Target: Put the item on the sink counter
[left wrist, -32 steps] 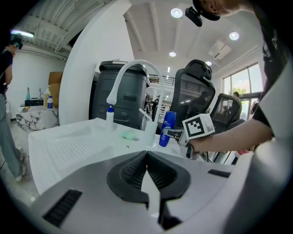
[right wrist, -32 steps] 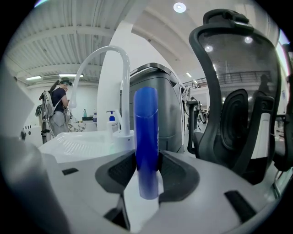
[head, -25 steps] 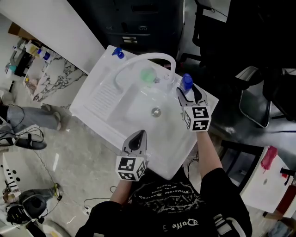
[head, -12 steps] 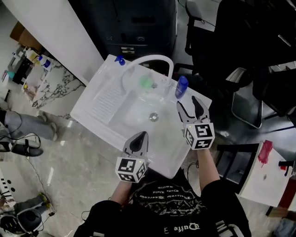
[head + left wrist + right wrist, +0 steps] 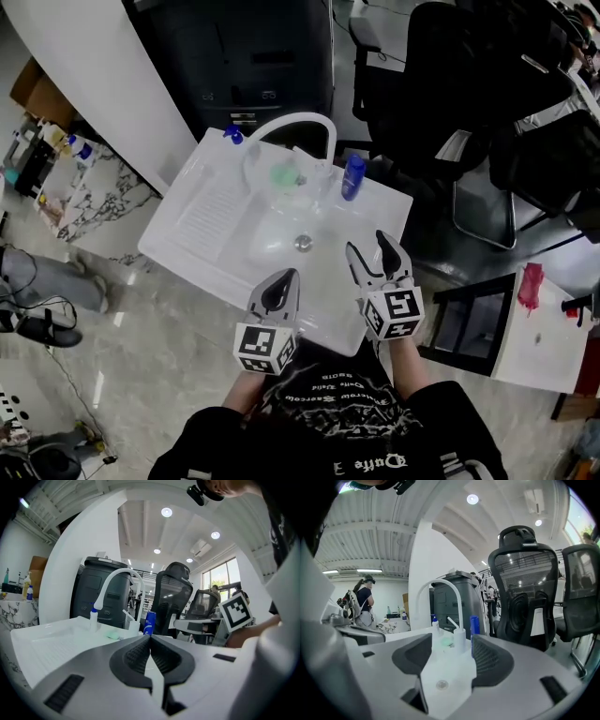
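White moulded sink (image 5: 211, 202) with a curved tap (image 5: 292, 122), seen from above; the blue bottle (image 5: 352, 176), taken to be the item of the task, stands upright on the counter at the far right of the sink, just right of the tap base and touching neither claw. Judged from this, the placing is done and nothing plainly remains.

Right gripper (image 5: 367, 246): held over the near right edge of the sink, well apart from the bottle; its jaws stand wide apart with only the sink surface showing between them, so it holds nothing.

Left gripper (image 5: 284, 277): at the near edge, left of the other; its jaws are pressed together, nothing between them.

Containers: the basin (image 5: 272, 230) shows its drain (image 5: 303, 243) and no loose object that can be made out; a pale green thing (image 5: 284, 175) lies by the tap base, whether in the bowl or on the rim cannot be told; a small white bottle with a blue cap (image 5: 232, 136) stands at the far left corner; the contents of both bottles are not visible.
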Demonstrator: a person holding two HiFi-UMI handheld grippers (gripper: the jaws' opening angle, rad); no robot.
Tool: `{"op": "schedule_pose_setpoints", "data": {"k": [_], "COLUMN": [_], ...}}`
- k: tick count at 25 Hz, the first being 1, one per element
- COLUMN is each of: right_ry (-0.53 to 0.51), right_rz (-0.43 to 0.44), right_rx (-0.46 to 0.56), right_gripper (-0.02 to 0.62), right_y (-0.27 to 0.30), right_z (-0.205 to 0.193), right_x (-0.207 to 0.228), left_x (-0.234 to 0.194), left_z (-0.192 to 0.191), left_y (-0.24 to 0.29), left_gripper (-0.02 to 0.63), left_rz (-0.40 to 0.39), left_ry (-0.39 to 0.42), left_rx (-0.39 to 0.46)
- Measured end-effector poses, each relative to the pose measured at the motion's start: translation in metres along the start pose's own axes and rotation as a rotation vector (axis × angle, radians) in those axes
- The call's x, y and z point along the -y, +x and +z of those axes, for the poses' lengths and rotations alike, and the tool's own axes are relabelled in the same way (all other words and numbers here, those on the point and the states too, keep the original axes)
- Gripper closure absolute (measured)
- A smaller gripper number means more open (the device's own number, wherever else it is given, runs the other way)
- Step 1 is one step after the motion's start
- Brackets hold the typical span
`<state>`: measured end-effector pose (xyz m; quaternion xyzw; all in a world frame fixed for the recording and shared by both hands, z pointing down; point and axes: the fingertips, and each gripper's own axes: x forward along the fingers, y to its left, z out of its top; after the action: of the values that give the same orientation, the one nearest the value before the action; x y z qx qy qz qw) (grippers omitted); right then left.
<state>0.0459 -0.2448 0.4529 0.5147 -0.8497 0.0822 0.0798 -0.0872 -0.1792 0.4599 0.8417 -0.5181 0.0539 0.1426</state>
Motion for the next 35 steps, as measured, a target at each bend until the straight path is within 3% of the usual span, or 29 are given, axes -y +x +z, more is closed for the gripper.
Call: {"op": "schedule_pose_setpoints", "data": {"k": [8,17,22,27,35], "right_ry": [-0.014,0.029,0.025,0.01,-0.021], "right_rz": [-0.045,-0.106,-0.121,-0.127,-0.148], "right_rx": [-0.046,-0.065,-0.029,0.003,-0.013], "right_gripper": [0.337,0.342,0.408,0.522,0.595], "right_y": [-0.039,-0.063,-0.067,-0.067,-0.069], "right_z": [-0.039,-0.059,-0.05,-0.038,-0.038], "right_x": [-0.016,-0.02,-0.021,-0.024,-0.033], "left_x": [0.01,0.016,0.02,0.025,0.036], "left_z": [-0.005,-0.014,-0.016,-0.019,-0.017], "left_y": [-0.008,-0.015,-0.016,-0.015,-0.011], "left_gripper": [0.6,0.6,0.6,0.6,0.6], "left_rz": [-0.054,-0.083,-0.098,-0.108,-0.141], "left_ry": [0.055,0.053,0.056,0.061,0.067], "left_rx": [0.001,-0.012,-0.01,-0.014,-0.001]}}
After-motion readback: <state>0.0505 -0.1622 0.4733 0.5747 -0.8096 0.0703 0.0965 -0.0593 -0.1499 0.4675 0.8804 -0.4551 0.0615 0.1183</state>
